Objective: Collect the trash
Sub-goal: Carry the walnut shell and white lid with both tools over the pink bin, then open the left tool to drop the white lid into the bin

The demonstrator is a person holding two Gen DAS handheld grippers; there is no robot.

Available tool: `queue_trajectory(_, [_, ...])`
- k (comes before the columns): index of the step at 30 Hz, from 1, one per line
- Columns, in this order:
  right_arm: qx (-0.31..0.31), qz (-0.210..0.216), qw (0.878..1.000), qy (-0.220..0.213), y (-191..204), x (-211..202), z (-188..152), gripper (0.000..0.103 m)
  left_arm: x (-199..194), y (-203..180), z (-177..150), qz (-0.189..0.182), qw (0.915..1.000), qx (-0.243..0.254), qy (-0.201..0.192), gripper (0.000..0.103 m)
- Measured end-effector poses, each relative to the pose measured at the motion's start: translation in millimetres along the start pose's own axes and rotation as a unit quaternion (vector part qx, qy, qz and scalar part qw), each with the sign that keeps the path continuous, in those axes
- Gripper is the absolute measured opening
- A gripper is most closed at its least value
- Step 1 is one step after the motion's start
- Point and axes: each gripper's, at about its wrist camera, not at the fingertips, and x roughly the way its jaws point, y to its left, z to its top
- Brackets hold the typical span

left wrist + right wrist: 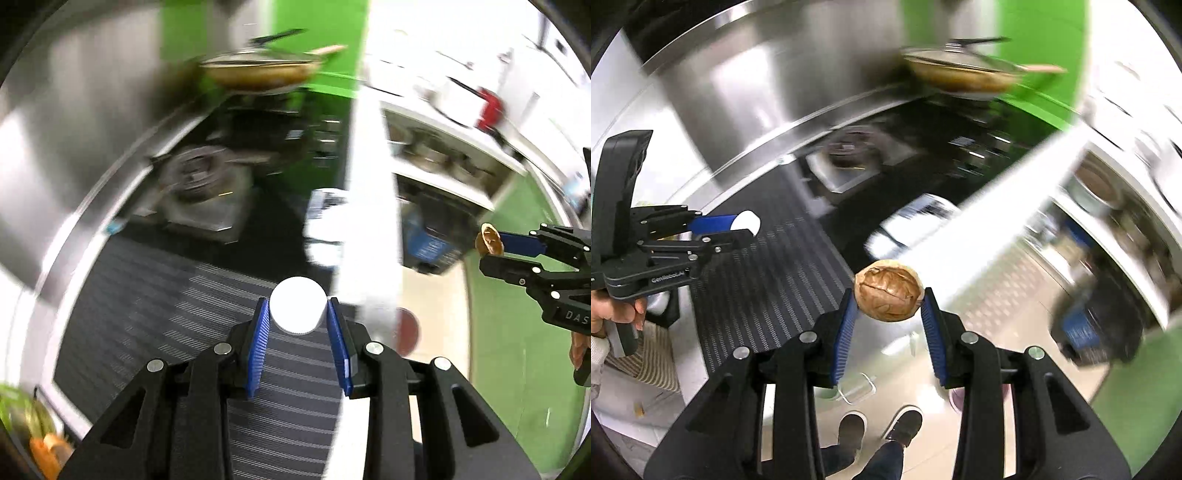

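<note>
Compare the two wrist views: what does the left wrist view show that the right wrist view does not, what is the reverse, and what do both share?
Only the left wrist view shows the red round patch on the floor and orange scraps at its lower left edge. Only the right wrist view shows the person's shoes and the hand gripping the left gripper. Both show the white cap, the walnut shell in the right gripper, the lidded pan and the striped mat.

Beyond both grippers, motion blur smears the pan (258, 68) and shelves (443, 162), while the person's shoes (879, 424) are half hidden behind the right gripper (888, 295).
</note>
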Motion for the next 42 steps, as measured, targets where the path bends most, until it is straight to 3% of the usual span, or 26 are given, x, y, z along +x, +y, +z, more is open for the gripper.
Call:
queue_trajectory(6, [0.089,-0.087,0.992,-0.002,-73.4,-36.8,-69.0,0.036,34.2,-90.7,5.3,-0.072,0.9940,0.082,0.010,0.032])
queue_trajectory(12, [0.152,-0.138,0.979,0.013,-143.8,-33.1,-136.2,0.036,102.0,-182.7,-4.8,-0.125,0.9812,0.141,0.040,0.032])
queue_trajectory(19, [0.180,-0.136,0.974,0.032,-215.7,23.1,-203.9,0.036,225.0,-254.9,-38.0,-0.137,0.9719,0.172,0.083,0.032])
queue_trajectory(28, [0.184,-0.117,0.974,0.065,-278.0,118.4,-270.0,0.036,373.0,-290.8,-78.4,-0.140,0.9666,0.171,0.130,0.032])
queue_trajectory(35, [0.191,-0.103,0.974,0.069,-301.4,157.2,-286.5,0.036,417.4,-305.6,-84.8,-0.145,0.9654,0.170,0.134,0.033])
queue_trajectory(36, [0.191,-0.102,0.974,0.068,-303.4,161.6,-287.2,0.036,421.1,-306.2,-84.2,-0.140,0.9660,0.170,0.135,0.051])
queue_trajectory(37, [0.191,-0.101,0.974,0.068,-304.2,162.9,-288.1,0.036,421.7,-304.7,-83.2,-0.139,0.9668,0.169,0.131,0.086])
queue_trajectory(38, [0.192,-0.099,0.974,0.068,-305.3,165.8,-288.0,0.036,419.5,-303.9,-83.2,-0.142,0.9676,0.167,0.125,0.097])
queue_trajectory(42, [0.188,-0.097,0.975,0.068,-306.4,170.1,-284.4,0.036,419.3,-298.3,-78.9,-0.132,0.9693,0.166,0.124,0.097])
